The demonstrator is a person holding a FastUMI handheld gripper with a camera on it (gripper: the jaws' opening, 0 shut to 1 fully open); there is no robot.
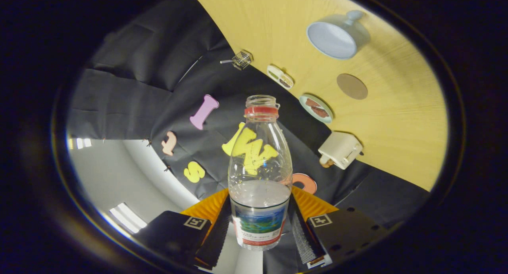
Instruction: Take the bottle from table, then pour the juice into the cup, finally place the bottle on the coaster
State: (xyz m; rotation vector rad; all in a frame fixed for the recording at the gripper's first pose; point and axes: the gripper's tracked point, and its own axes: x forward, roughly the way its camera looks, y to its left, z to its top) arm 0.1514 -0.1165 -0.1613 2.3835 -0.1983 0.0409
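Pinched in the hand-held gripper (pixel 260 226), one uncapped, part-filled bottle (pixel 260 175) is raised off the worktop (pixel 397 119), label unreadable. Beyond: one cup (pixel 335 38), one round coaster (pixel 352 86).

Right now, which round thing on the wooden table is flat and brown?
The brown round coaster, lying flat between the pale blue cup and the small plate.

We see bottle (pixel 260 175) between fingers (pixel 216 230) of gripper (pixel 260 234), both pressing its sides. Beyond bottle, table (pixel 397 119) carries cup (pixel 335 38), coaster (pixel 352 86) near it, plate (pixel 316 108) beside coaster, toaster (pixel 340 150) nearest bottle, small dish (pixel 280 76) and wire basket (pixel 241 60) along table edge.
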